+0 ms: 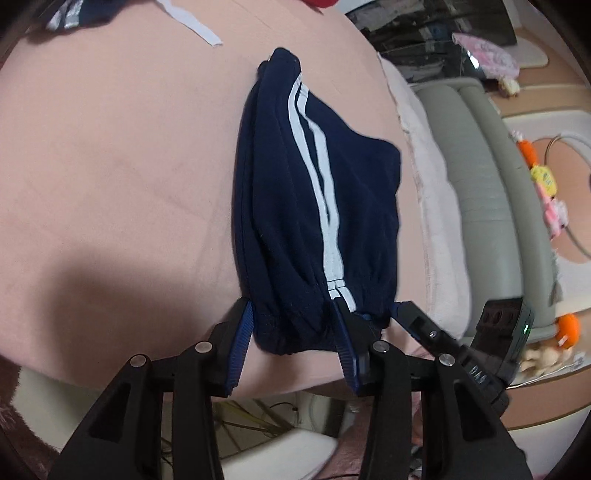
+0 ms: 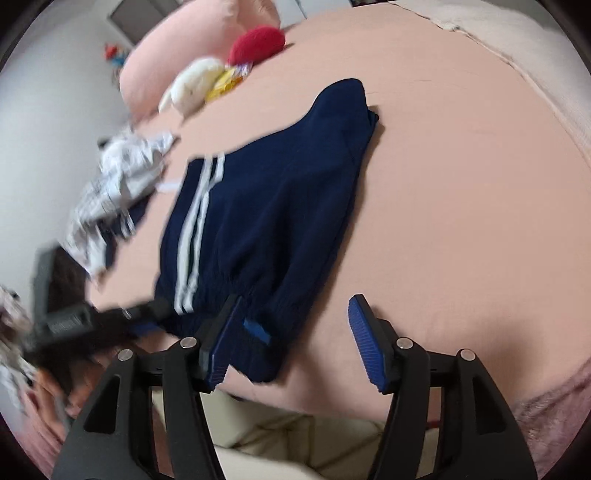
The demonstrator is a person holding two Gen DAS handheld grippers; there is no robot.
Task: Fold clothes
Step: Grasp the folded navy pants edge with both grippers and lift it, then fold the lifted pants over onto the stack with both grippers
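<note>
**Both grippers at the waistband of the folded shorts**

The left gripper point(image 1: 293, 325) has its jaws spread, and the elastic waistband of the shorts point(image 1: 317, 192) bulges up between the two blue pads; the fabric fills much of the gap, though whether either pad presses on it cannot be told. The right gripper point(image 2: 295, 332) also stands wide apart. Its left pad point(image 2: 221, 343) lies against the waistband edge beside a small blue tag point(image 2: 256, 330), while its right pad point(image 2: 365, 343) hangs over bare sheet point(image 2: 461, 203), clear of the cloth.

In the left wrist view the right gripper point(image 1: 417, 319) shows at the waistband's far corner (only part of it is visible there); in the right wrist view the left gripper point(image 2: 147, 314) appears blurred near the white stripes.

The shorts are navy with two white stripes point(image 1: 325, 206) down one side. They lie folded on the pink sheet, waistband at the near bed edge and the rest running away from the grippers.

Farther out, a crumpled grey-and-white garment point(image 2: 114, 184) lies on the sheet to the left of the shorts. Beyond it sit a white plush point(image 2: 192, 86), a red plush point(image 2: 256, 42) and a pink pillow point(image 2: 184, 40). A white strip point(image 1: 192, 22) lies on the sheet in the left wrist view, and a grey sofa point(image 1: 476, 177) stands beyond the bed.
</note>
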